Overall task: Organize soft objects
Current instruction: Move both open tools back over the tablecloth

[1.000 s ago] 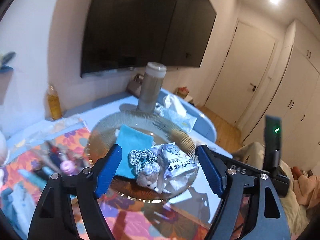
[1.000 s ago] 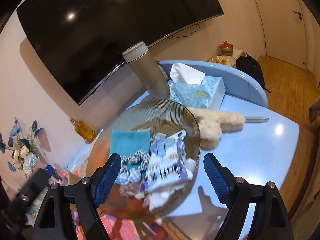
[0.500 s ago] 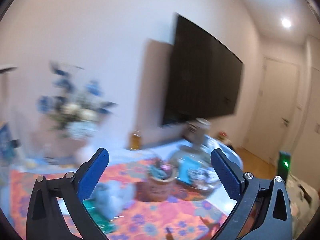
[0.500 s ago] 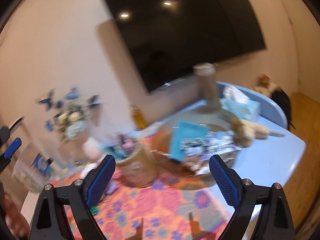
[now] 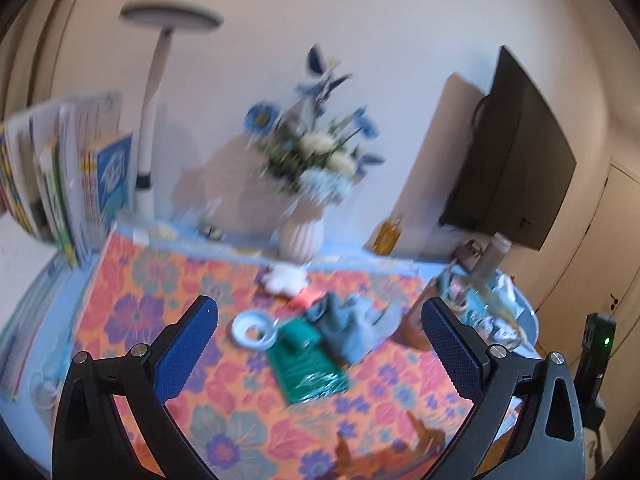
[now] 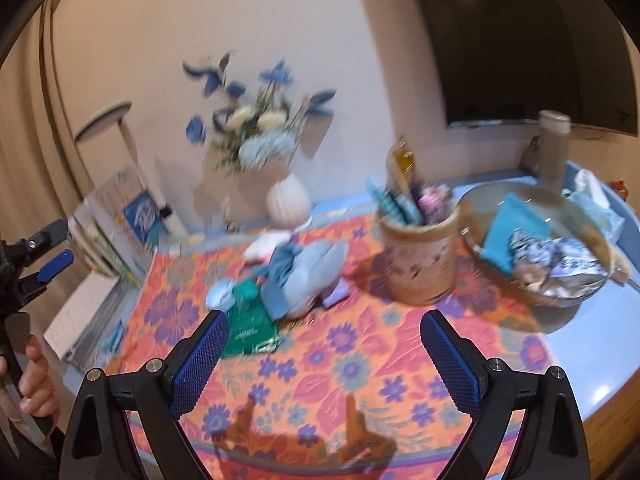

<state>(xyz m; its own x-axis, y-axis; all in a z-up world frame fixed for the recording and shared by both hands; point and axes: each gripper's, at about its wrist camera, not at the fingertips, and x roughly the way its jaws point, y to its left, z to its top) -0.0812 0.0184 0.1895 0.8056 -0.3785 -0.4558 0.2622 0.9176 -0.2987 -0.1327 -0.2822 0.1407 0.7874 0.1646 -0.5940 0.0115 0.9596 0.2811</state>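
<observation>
Motion blur smears grey plush toy (image 6: 304, 276) beyond detail

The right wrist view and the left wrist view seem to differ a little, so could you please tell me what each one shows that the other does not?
Only the right wrist view shows a hand holding the left gripper, and the whole glass bowl with its teal cloth.

Only the left wrist view shows the white ring clearly.

Both show the blue plush toy, green packet, flower vase and floral mat.
</observation>
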